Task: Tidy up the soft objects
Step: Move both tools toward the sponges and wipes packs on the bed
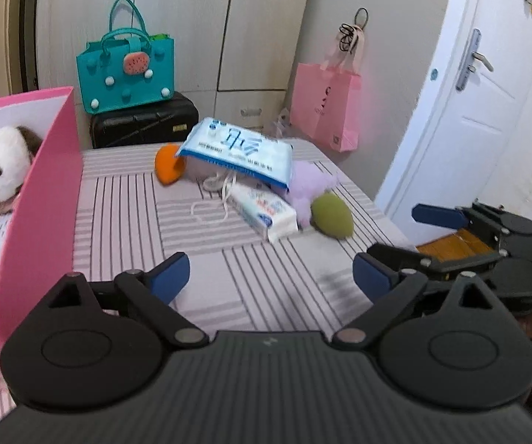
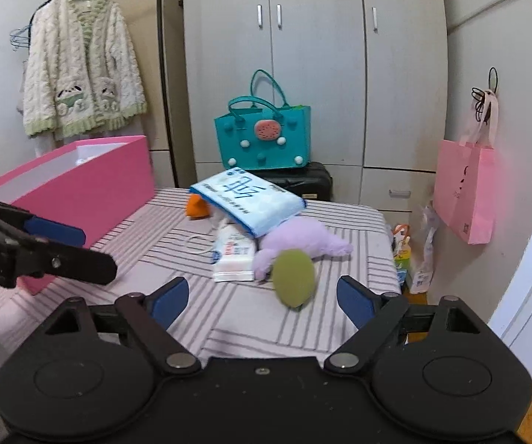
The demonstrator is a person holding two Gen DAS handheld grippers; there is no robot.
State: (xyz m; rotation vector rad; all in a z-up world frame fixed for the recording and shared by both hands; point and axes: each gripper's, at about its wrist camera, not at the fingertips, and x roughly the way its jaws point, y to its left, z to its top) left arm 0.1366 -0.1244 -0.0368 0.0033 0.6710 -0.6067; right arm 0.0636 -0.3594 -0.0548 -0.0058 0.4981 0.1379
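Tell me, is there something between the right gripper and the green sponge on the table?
Nothing visible. The right gripper is open, and the green sponge lies just ahead of it on the striped table, with only bare cloth between. The purple plush toy and tissue pack sit behind the sponge.

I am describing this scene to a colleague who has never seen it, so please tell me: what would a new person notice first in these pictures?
First, the heap of soft things in the middle of the striped table: a blue-and-white tissue pack lies tilted on top of a purple plush toy, with a green egg-shaped sponge at the near edge. Next, the bright pink box on the left, which already holds a panda plush. Both grippers are open and empty.
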